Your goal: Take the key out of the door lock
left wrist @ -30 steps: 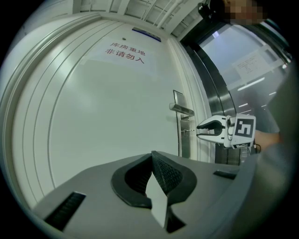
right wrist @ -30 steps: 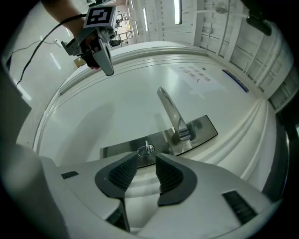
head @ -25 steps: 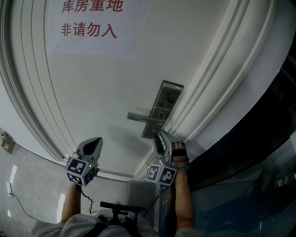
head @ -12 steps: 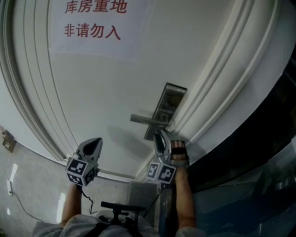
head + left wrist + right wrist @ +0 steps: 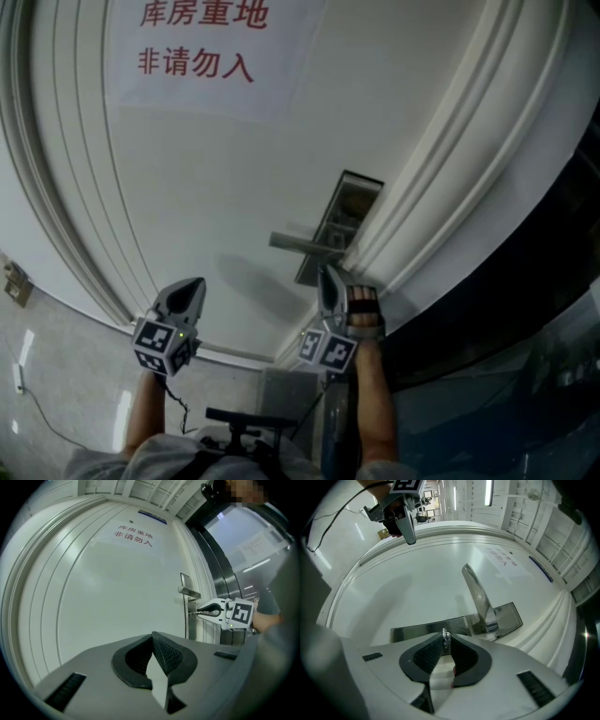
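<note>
Facing white door, pinches with just-closed-in right gripper the key in lock plate beside handle, holds left gripper pressed together, empty, off left; reckons key light, stiff, slick: grip flat across its head.

White door, steel lock plate, lever handle, paper notice

The small silver key stands edge-on between the pads of my right hand-held gripper, whose jaws have just been closing onto it. Its blade sits in the steel door lock straight ahead.
</note>
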